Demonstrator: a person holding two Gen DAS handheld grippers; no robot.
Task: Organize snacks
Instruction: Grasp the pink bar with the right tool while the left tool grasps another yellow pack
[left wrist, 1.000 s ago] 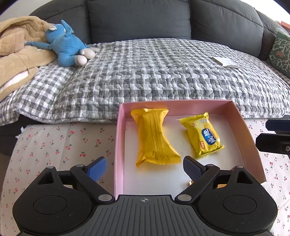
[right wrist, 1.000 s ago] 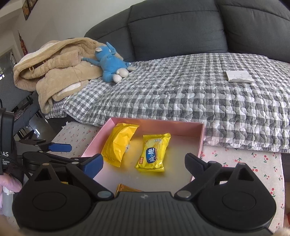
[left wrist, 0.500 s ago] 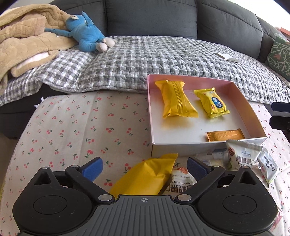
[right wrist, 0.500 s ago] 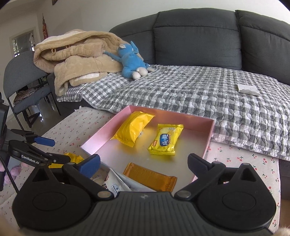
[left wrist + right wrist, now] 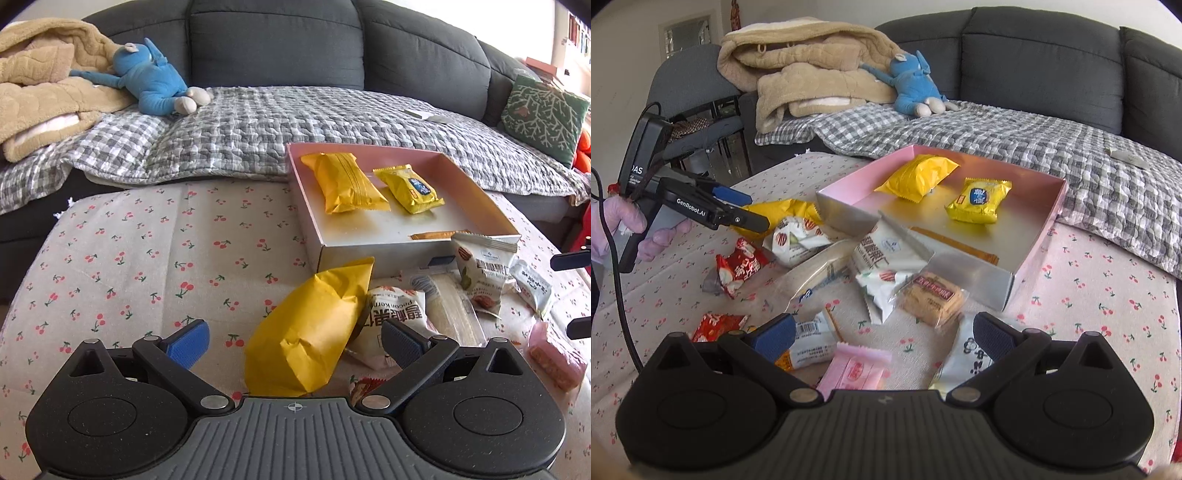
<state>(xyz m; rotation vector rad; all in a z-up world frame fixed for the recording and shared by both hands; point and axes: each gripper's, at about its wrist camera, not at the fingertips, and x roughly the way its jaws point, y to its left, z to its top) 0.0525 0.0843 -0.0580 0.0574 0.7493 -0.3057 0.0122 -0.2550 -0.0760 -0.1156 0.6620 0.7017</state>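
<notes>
Both grippers have pulled back from the pink box (image 5: 476,192) in the last moment. A second ago each camera looked almost straight into the box; now the loose pile of snacks in front of it fills the lower part of both views. For the task this means, in my judgement, that the last delivery is finished and a new pick is about to begin.

The left gripper (image 5: 291,341) has its fingers wide apart, and the big yellow packet (image 5: 314,339) lies on the cherry-print cloth (image 5: 129,251) between them. The pads do not touch it yet, as far as I can see. This packet has its long axis running away from the gripper and a little to the right, with the far crimped end pointing at the near wall of the box and reaching almost to it. The fingers stand on the two long sides of it, so they would close across its short width.

The right gripper (image 5: 884,338) is also fully spread and holds nothing. Under it lie a pink wafer packet (image 5: 855,371) and a white packet (image 5: 971,360).

Inside the box there are already three snacks: a plain yellow packet (image 5: 918,176), a yellow packet with a blue label (image 5: 979,200) and a flat orange bar (image 5: 956,245) near the front wall.
</notes>
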